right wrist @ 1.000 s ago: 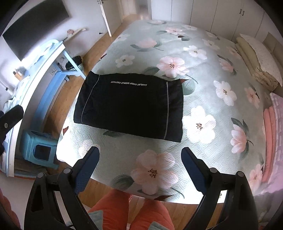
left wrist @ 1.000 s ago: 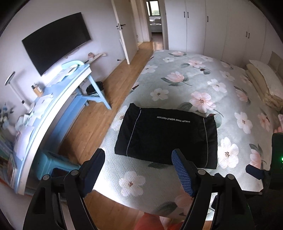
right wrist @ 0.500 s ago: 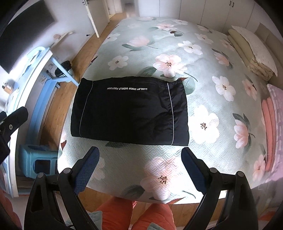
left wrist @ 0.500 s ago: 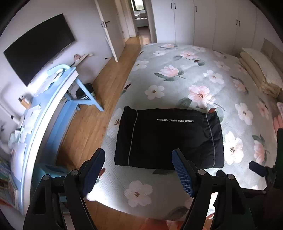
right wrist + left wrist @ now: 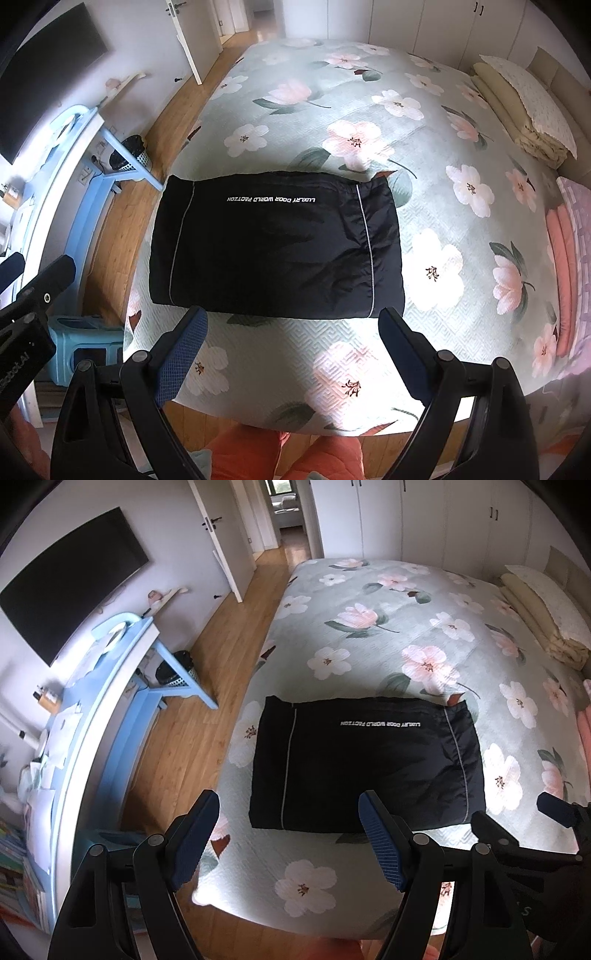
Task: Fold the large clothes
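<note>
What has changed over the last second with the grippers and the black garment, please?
Both views have swung, so the left gripper and right gripper moved slightly relative to the bed. Nothing was gripped or released. The folded black garment lies unchanged on the bed, and both grippers stay open.

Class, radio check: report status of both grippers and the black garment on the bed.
Left gripper open, empty. Right gripper open, empty. Black nylon jacket folded into a rectangle, flat on the floral bedspread. Nothing in the way.
</note>
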Action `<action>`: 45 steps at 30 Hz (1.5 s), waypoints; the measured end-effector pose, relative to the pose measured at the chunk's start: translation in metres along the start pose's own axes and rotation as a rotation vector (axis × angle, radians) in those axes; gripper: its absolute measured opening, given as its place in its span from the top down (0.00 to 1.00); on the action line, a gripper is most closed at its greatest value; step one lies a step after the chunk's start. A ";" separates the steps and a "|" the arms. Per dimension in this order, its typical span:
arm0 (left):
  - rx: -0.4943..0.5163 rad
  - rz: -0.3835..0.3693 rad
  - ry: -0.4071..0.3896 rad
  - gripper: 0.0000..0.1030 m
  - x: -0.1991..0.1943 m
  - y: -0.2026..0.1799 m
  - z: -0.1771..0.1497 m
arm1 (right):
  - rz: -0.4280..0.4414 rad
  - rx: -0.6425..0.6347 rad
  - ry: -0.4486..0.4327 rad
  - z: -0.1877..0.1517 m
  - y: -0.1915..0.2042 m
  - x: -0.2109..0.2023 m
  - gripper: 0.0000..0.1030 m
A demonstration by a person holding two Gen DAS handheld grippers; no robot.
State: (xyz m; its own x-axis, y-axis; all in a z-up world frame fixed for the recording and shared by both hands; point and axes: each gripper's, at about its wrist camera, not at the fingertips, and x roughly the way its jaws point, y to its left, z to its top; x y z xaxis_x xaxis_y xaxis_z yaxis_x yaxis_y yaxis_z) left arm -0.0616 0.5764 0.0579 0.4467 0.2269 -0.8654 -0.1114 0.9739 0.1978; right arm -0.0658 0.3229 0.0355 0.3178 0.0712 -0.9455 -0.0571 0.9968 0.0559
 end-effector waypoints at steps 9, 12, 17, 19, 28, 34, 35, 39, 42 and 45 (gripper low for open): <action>-0.019 0.009 0.025 0.23 0.011 0.014 -0.003 | -0.002 -0.012 0.002 0.001 0.009 0.002 0.08; -0.017 0.009 0.024 0.23 0.012 0.013 -0.002 | -0.004 -0.013 0.001 0.001 0.009 0.001 0.08; -0.008 0.008 0.024 0.23 0.013 0.013 -0.002 | -0.005 -0.009 0.005 -0.001 0.009 0.001 0.08; -0.004 0.011 0.023 0.23 0.013 0.011 -0.003 | -0.007 -0.008 0.004 -0.002 0.008 0.000 0.08; 0.008 0.011 0.024 0.23 0.012 0.006 -0.007 | -0.007 0.014 0.009 -0.012 0.004 -0.002 0.08; 0.016 0.012 0.023 0.23 0.012 0.006 -0.008 | -0.005 0.015 0.013 -0.015 0.003 -0.001 0.08; 0.019 0.013 0.023 0.23 0.012 0.006 -0.008 | -0.006 0.015 0.012 -0.015 0.003 -0.001 0.08; 0.026 0.009 0.028 0.23 0.017 0.010 -0.006 | -0.001 0.021 0.019 -0.016 0.004 0.000 0.08; 0.028 0.005 0.032 0.23 0.021 0.012 -0.004 | -0.004 0.024 0.024 -0.017 0.007 0.001 0.08; 0.028 0.005 0.033 0.23 0.021 0.013 -0.004 | -0.006 0.025 0.025 -0.017 0.009 0.002 0.08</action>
State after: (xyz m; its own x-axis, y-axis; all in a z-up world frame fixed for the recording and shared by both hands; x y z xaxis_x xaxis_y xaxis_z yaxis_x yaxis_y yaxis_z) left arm -0.0575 0.5935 0.0399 0.4169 0.2315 -0.8790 -0.0879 0.9727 0.2145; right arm -0.0814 0.3313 0.0288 0.2941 0.0646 -0.9536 -0.0316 0.9978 0.0578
